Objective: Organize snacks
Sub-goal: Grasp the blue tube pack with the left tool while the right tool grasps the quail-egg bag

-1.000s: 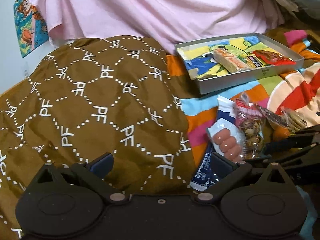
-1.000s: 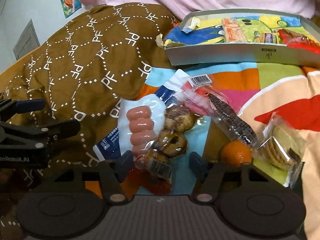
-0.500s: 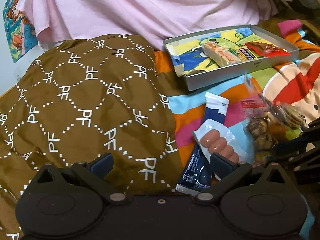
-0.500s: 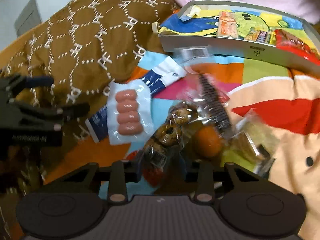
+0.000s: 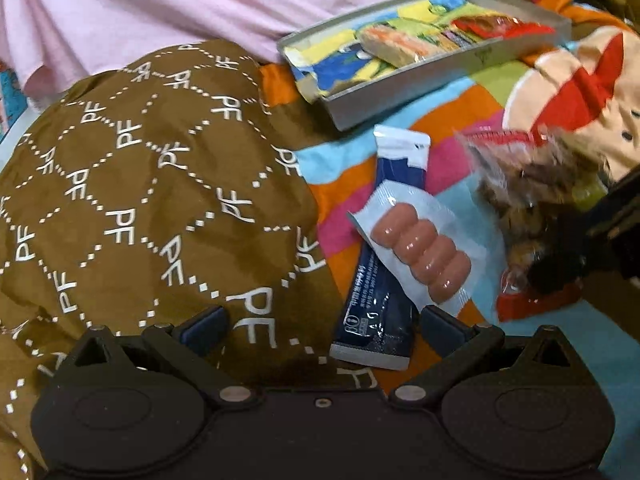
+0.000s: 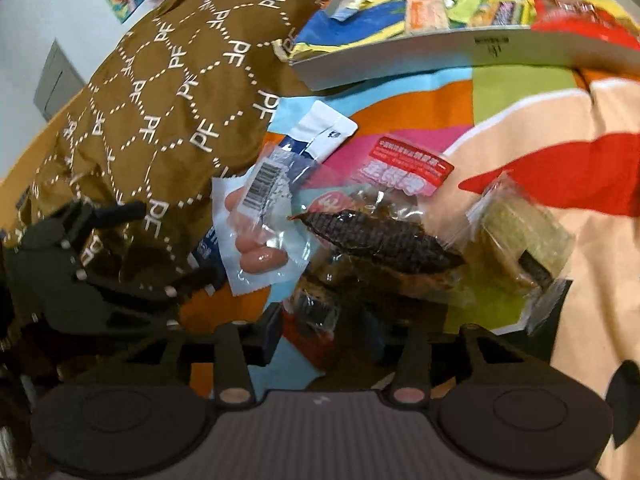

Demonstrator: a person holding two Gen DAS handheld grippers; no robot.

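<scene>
Gripping snack bag (image 6: pixel 320 312), right jaws clenched | left jaws released | barcode (image 6: pixel 266 176) only right view

- The brown cloth (image 5: pixel 132 208) carries the white letters "PF" many times, inside a net of dotted diamonds; the same shows in the right wrist view (image 6: pixel 172 92)
- The dark blue sachet (image 5: pixel 376 312) has white print and a round mark near its 6 o'clock end, too small to read
- A barcode stands on a clear wrapper (image 6: pixel 264 184), digits not legible
- The red label (image 6: pixel 408 166) at 12 o'clock of the clear snack bag has white characters, blurred
- The grey tray (image 6: pixel 492 46) has a small dark mark on its wall, unreadable
</scene>
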